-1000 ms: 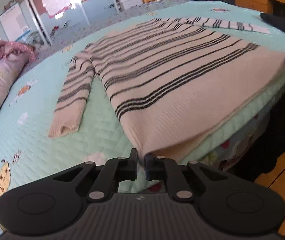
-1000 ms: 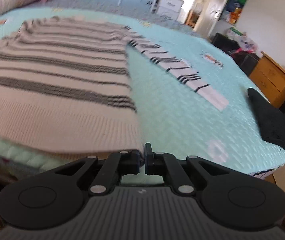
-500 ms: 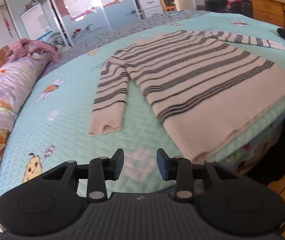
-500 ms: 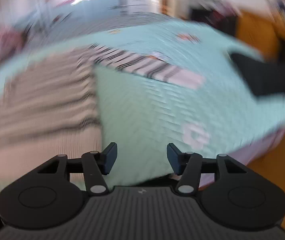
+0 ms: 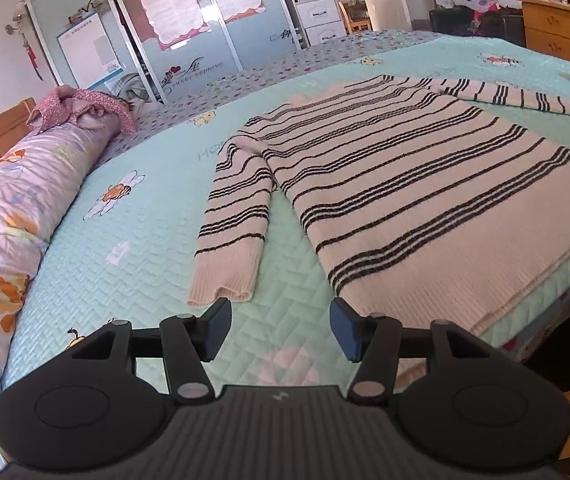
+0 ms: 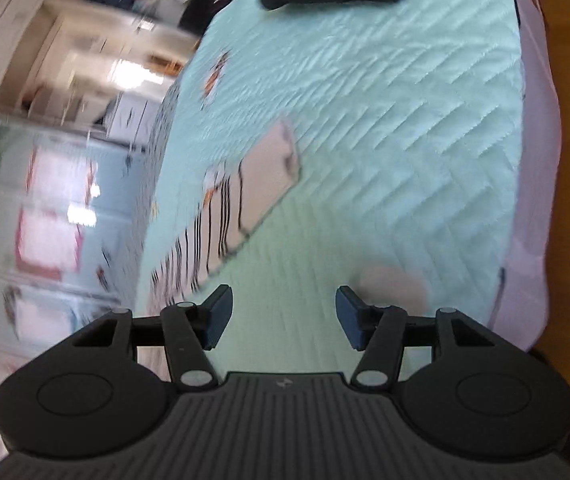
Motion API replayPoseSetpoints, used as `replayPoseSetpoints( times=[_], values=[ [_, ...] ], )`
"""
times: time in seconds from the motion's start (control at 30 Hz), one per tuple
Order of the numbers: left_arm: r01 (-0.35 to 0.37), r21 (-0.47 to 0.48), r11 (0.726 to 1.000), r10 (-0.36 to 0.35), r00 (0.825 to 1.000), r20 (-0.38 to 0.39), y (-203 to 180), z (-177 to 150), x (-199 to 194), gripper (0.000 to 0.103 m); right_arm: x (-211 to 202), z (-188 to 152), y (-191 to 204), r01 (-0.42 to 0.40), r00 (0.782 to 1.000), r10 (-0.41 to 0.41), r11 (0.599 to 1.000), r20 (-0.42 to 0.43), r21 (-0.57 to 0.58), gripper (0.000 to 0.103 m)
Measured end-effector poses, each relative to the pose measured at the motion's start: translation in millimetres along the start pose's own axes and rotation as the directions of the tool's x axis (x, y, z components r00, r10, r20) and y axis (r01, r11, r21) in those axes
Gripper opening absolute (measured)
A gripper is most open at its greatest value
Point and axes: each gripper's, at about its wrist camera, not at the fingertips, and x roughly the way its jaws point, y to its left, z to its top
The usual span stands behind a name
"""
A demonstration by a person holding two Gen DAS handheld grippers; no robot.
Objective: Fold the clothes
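Striped sweater (image 5: 397, 184) flat on mint quilt (image 5: 133, 248), beyond opening tongs (image 5: 281, 330).

Left gripper (image 5: 281, 330) opening, empty — right gripper (image 6: 283, 317) apart, empty.

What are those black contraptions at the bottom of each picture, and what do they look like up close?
They are two matching hand-held grippers. The left gripper and the right gripper each have a matte black ribbed body with a small pale logo, a round disc on either side, black linkage bars with silver pivot pins, and two fingers faced with dark blue pads. No cables, sleeves or hands show.
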Motion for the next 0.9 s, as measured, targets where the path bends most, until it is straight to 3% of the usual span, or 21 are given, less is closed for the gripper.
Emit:
replayPoseSetpoints(
  times=[0.2, 0.67, 0.7, 0.77, 0.9],
  values=[
    [-0.011, 0.021, 1.0, 0.012, 0.999, -0.037, -4, 4, 11, 0.06, 38, 22, -1, -0.044, 0.998, 0.039, 0.993, 0.047, 0.107, 0.059],
    [-0.014, 0.058, 0.998, 0.019, 0.996, -0.089, -11, 20, 49, 0.062, 108, 55, 28, -0.067, 0.988, 0.04, 0.981, 0.148, 0.18, 0.058],
    [-0.014, 0.056, 0.998, 0.019, 0.996, -0.088, -11, 20, 52, 0.063, 112, 56, 30, -0.069, 0.988, 0.044, 0.983, 0.146, 0.172, 0.055],
    [-0.014, 0.05, 0.999, 0.019, 0.996, -0.088, -11, 22, 56, 0.063, 119, 56, 33, -0.065, 0.991, 0.047, 0.986, 0.122, 0.151, 0.025],
    [-0.019, 0.039, 0.999, 0.022, 0.996, -0.088, -8, 21, 63, 0.063, 126, 51, 44, -0.021, 0.994, 0.011, 0.996, 0.113, 0.085, 0.015]
  ],
)
